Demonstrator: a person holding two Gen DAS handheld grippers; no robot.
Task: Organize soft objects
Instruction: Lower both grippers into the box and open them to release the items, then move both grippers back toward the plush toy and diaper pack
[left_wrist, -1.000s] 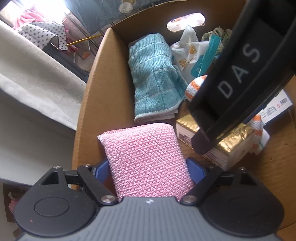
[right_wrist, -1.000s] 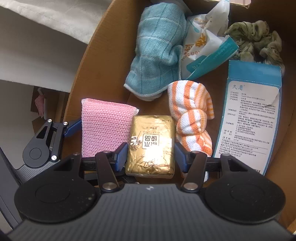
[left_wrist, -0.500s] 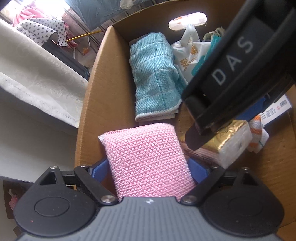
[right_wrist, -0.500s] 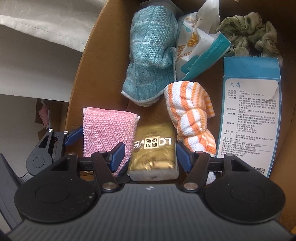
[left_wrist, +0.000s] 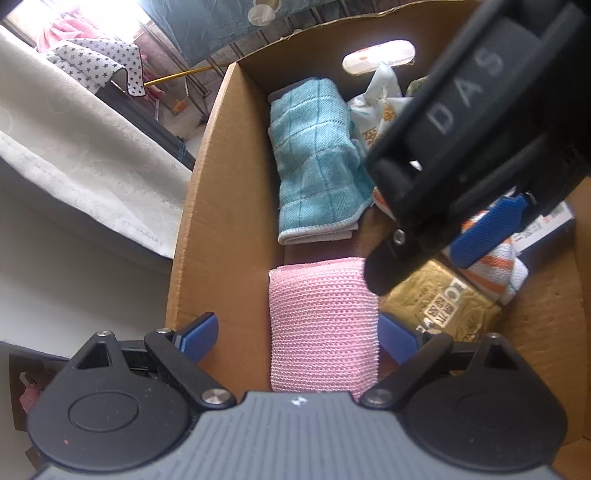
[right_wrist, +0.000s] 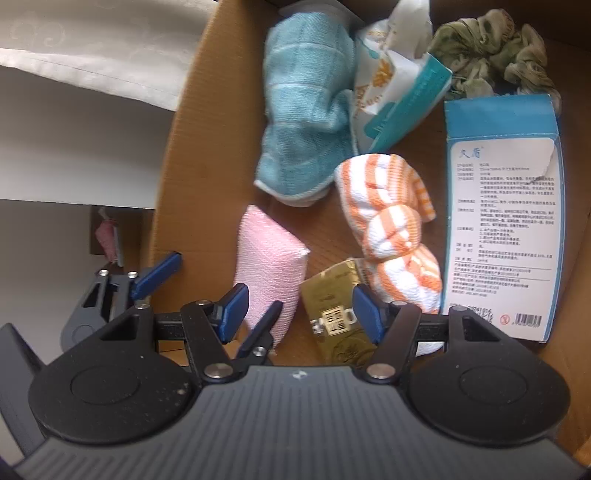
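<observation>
A pink knitted sponge (left_wrist: 325, 325) lies on the floor of a cardboard box (left_wrist: 221, 221), by its left wall. My left gripper (left_wrist: 299, 334) stands open around it; the left pad (left_wrist: 199, 332) is well clear, and the right pad sits at the sponge's edge. A gold foil packet (right_wrist: 332, 321) lies tilted beside the sponge (right_wrist: 269, 266). My right gripper (right_wrist: 299, 314) is open over the packet, with a gap on its left side. In the left wrist view the right gripper's black body hangs over the packet (left_wrist: 439, 302), one blue pad (left_wrist: 487, 229) showing.
Further in the box lie a folded teal cloth (right_wrist: 306, 122), an orange-striped towel roll (right_wrist: 391, 229), a tissue pack (right_wrist: 395, 81), a crumpled green fabric (right_wrist: 491, 44) and a blue carton (right_wrist: 506, 206). A white cloth (left_wrist: 74, 155) lies outside the left wall.
My left jaws have spread off the pink sponge, which now lies flat. My right jaws have widened and rolled a little; the gold packet has tipped and sits skewed between them.
</observation>
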